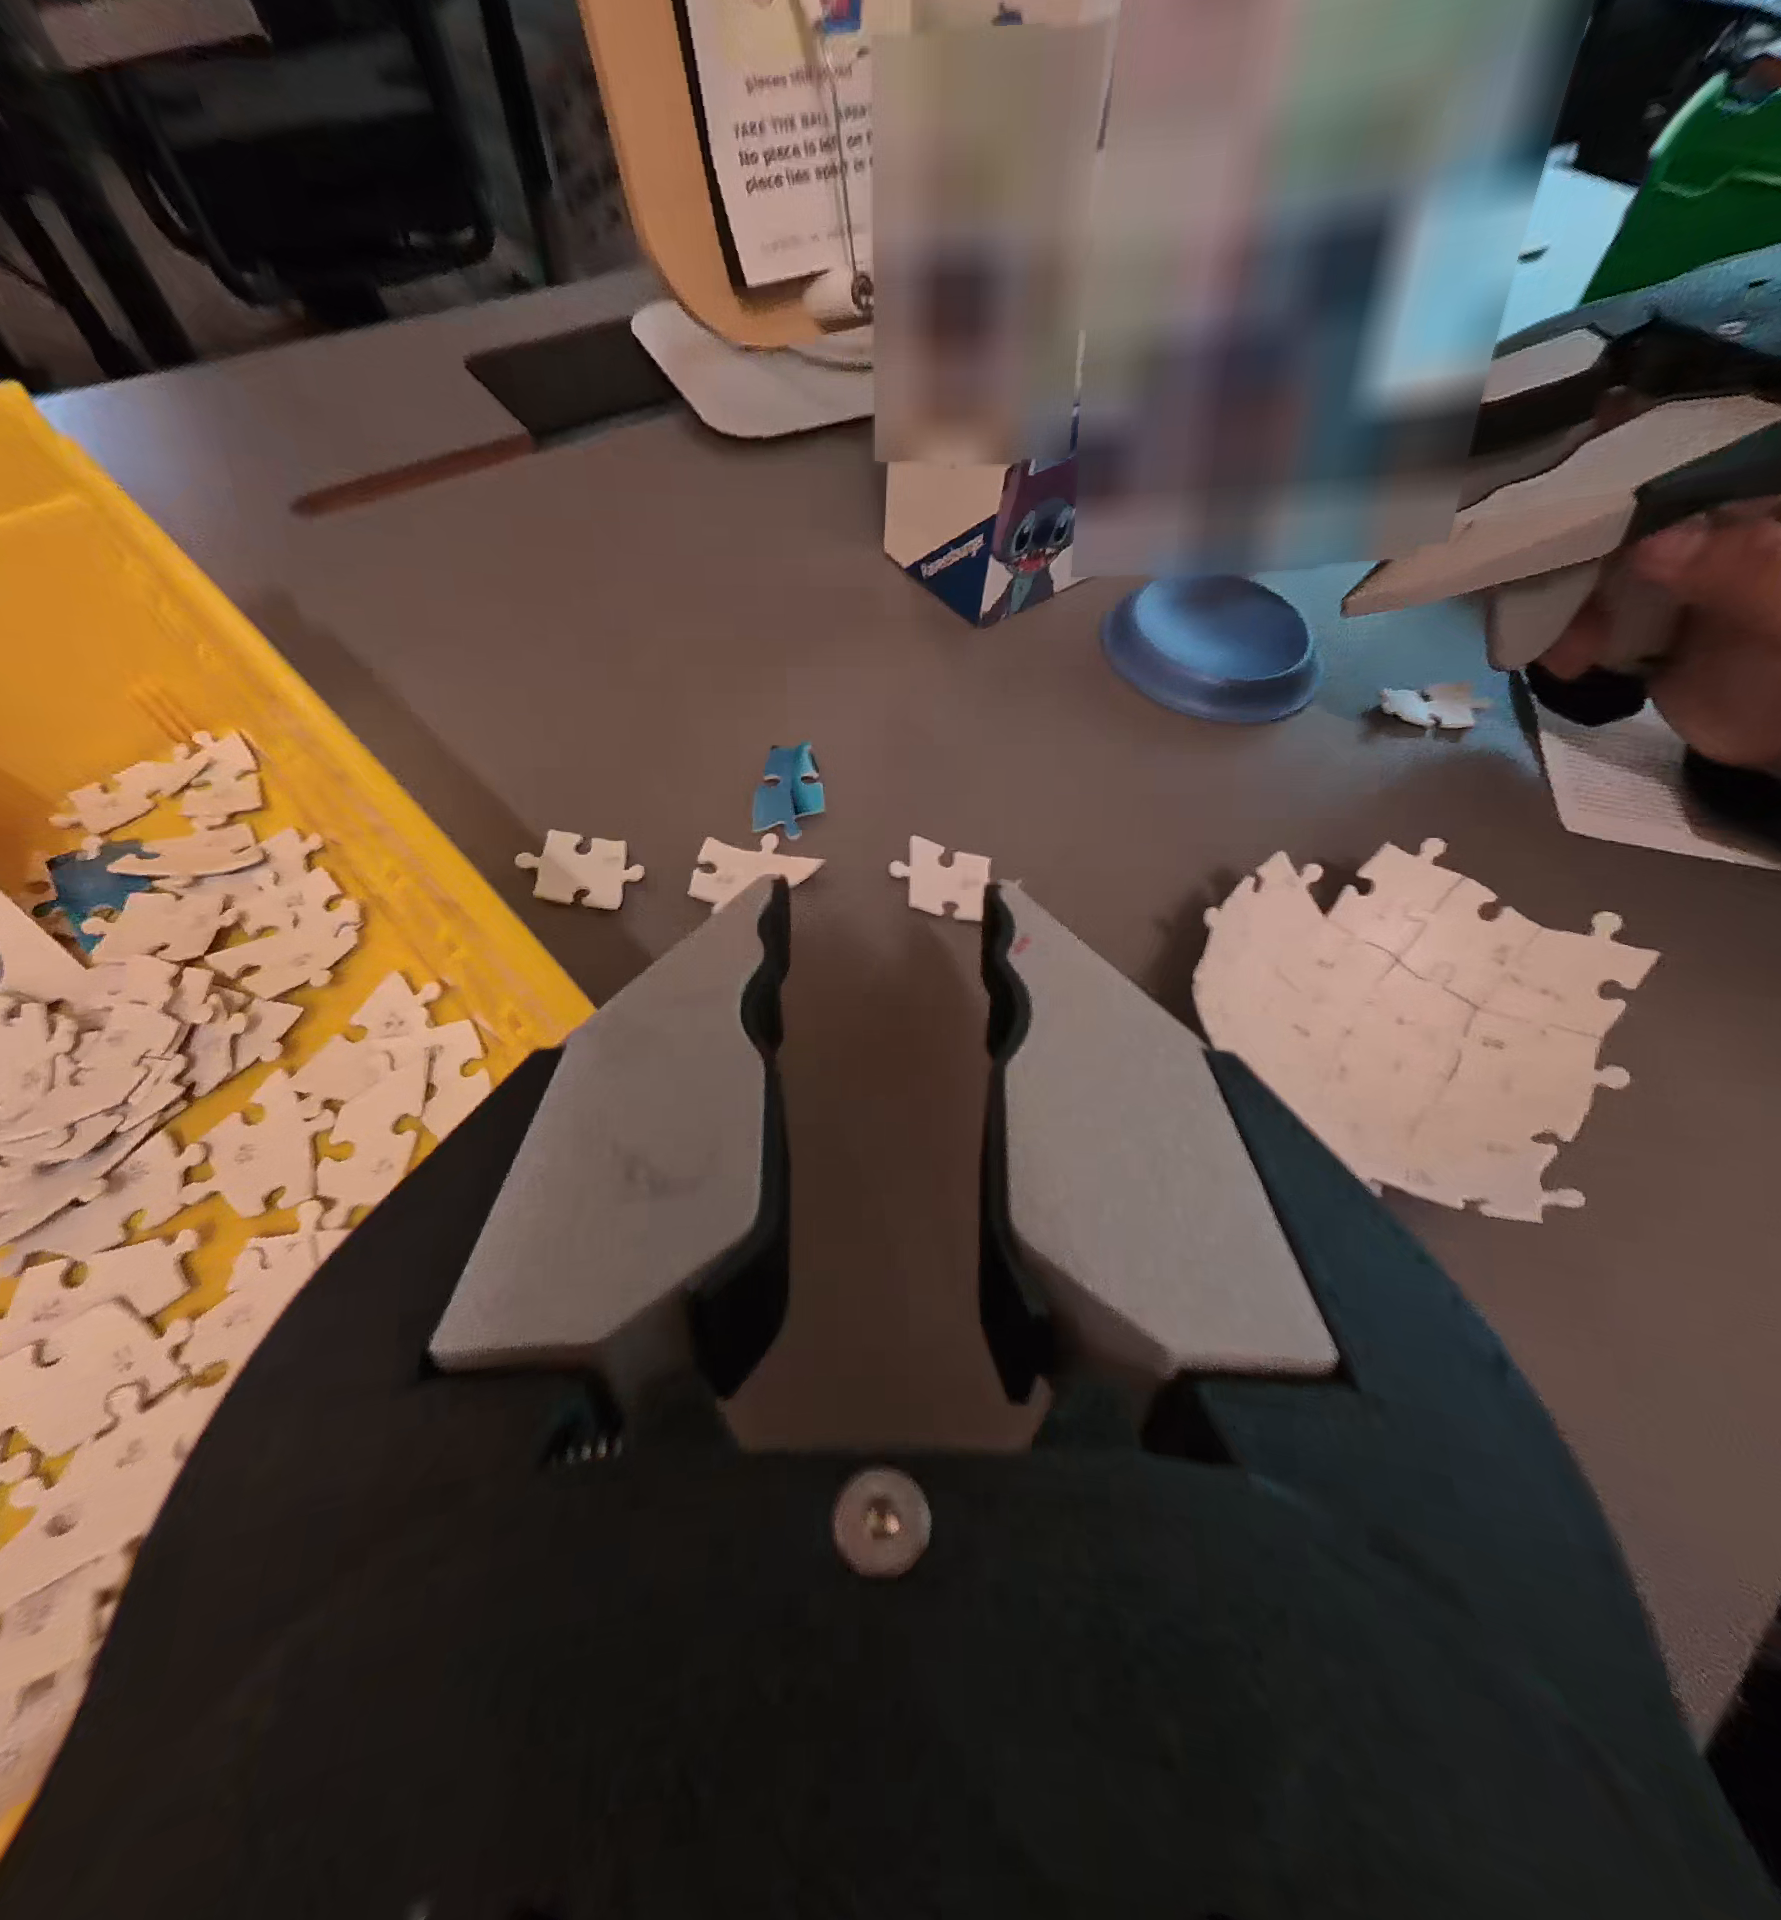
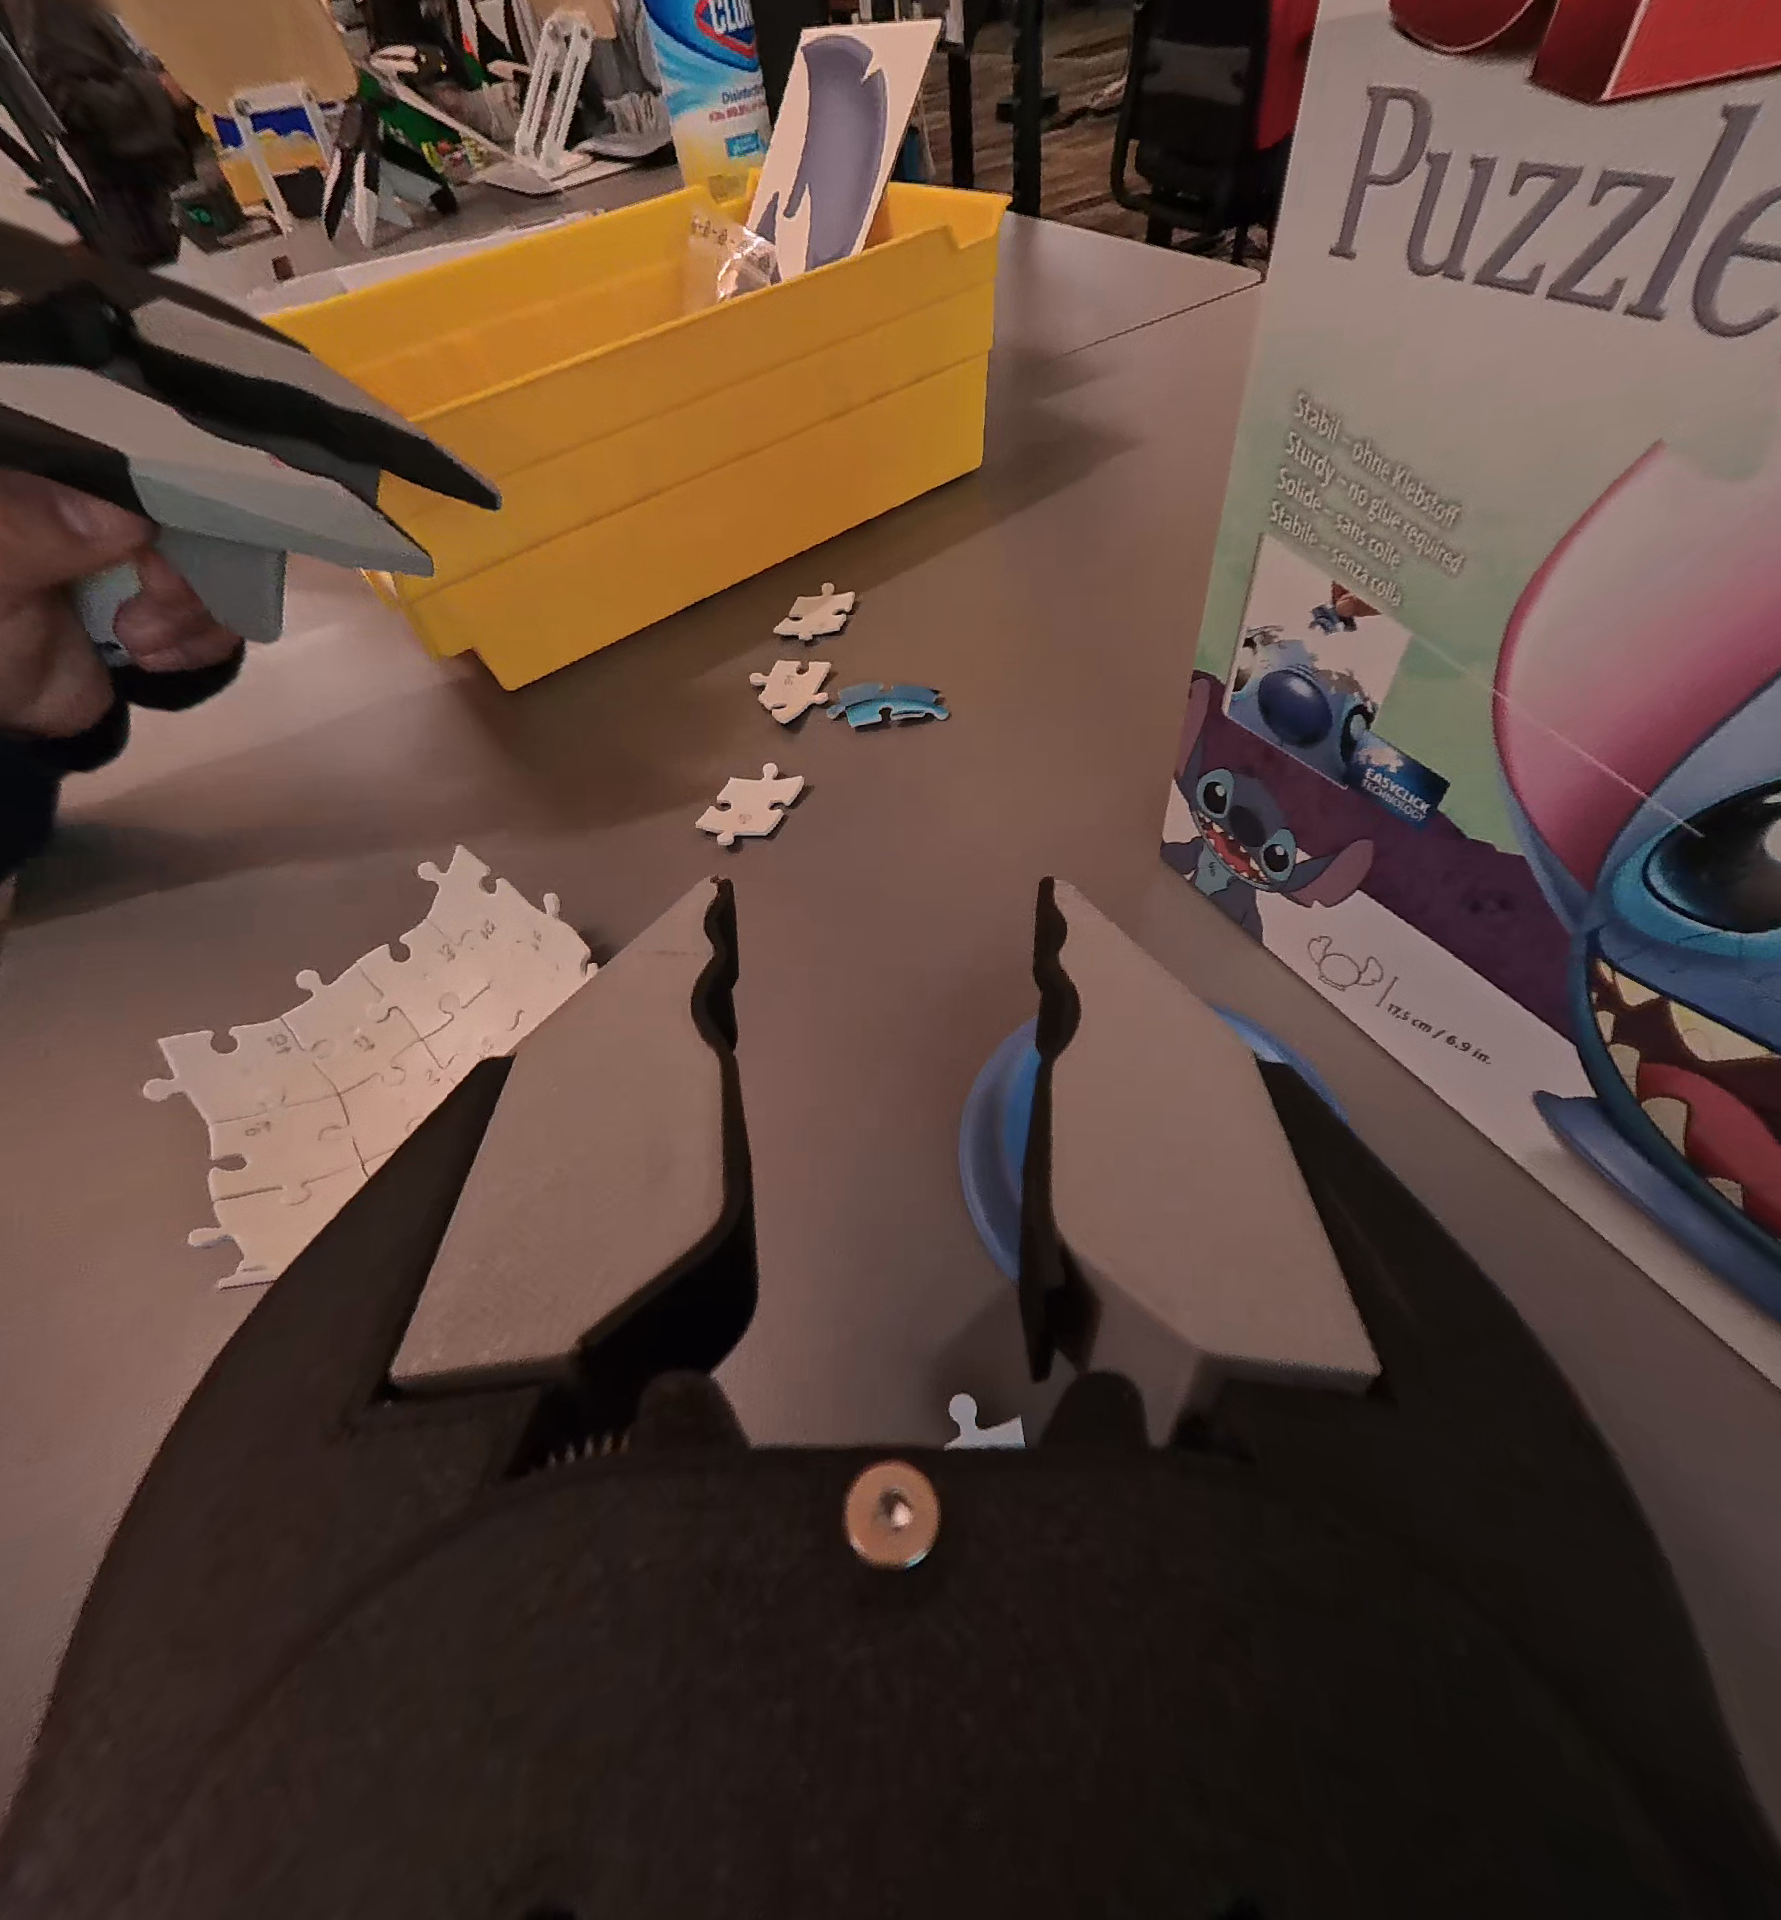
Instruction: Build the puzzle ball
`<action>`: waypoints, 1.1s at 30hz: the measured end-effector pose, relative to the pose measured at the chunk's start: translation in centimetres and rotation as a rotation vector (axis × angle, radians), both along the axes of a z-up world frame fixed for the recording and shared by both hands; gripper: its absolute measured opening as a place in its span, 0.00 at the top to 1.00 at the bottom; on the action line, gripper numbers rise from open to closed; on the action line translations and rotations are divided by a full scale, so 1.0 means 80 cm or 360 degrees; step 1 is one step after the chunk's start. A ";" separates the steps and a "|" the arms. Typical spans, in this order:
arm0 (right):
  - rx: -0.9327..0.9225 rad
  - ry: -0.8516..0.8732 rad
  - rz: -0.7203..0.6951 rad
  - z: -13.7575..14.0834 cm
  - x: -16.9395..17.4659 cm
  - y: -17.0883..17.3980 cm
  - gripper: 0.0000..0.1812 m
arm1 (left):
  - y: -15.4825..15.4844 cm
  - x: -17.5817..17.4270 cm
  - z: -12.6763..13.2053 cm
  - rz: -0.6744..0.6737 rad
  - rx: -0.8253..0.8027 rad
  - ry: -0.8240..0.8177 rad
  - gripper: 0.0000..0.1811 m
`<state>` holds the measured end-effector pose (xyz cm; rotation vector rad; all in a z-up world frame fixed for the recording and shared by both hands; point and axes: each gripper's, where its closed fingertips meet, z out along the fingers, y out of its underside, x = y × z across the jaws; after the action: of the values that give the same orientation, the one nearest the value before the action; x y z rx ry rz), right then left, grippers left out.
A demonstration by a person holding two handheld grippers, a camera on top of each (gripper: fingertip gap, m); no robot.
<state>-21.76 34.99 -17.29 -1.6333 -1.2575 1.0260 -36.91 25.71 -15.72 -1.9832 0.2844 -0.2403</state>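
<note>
**Both grippers empty above the loose pieces**

The left gripper (image 1: 886, 894) hangs over the grey table (image 1: 657, 623) with its jaws spread moderately apart and nothing between them. Just past its fingertips lie three white loose pieces face down: one at 11 o'clock touching the left tip in the view (image 1: 746, 871), one at 1 o'clock by the right tip (image 1: 943, 876), and one further out at 10 o'clock (image 1: 579, 868). Beyond them, at 12 o'clock, sits a blue piece (image 1: 790, 787). The assembled section (image 1: 1405, 1029), a curved sheet of joined white pieces, lies at 3 o'clock beside the right finger. At 9 o'clock the yellow bin (image 1: 138, 644) holds a heap of unsorted pieces.

The right gripper (image 2: 881, 883) is also open, rather wider, and grips nothing. Its left finger overlaps the assembled section at 9 o'clock; its right finger hides part of the blue stand ring (image 2: 990, 1153) at 3 o'clock. The puzzle box (image 2: 1488, 623) stands upright at 2 o'clock, and the loose pieces lie ahead at 12 o'clock.
</note>
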 end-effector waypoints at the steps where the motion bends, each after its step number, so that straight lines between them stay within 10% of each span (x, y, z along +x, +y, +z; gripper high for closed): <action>1: 0.0002 -0.0002 -0.0004 0.000 0.000 0.000 0.70 | -0.002 0.003 -0.001 -0.0011 0.0035 -0.0009 0.81; 9: 0.0078 -0.0071 -0.0055 0.004 0.004 0.006 0.70 | -0.004 0.028 0.011 -0.0120 0.0366 0.0036 0.80; 33: 0.0008 0.0023 -0.0192 0.016 0.022 0.039 0.68 | -0.032 0.073 -0.012 -0.0464 0.0259 0.0082 0.75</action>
<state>-20.03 38.12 -15.98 -1.6735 -1.1363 0.9580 -31.03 23.13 -16.68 -1.7853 0.6095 -0.3410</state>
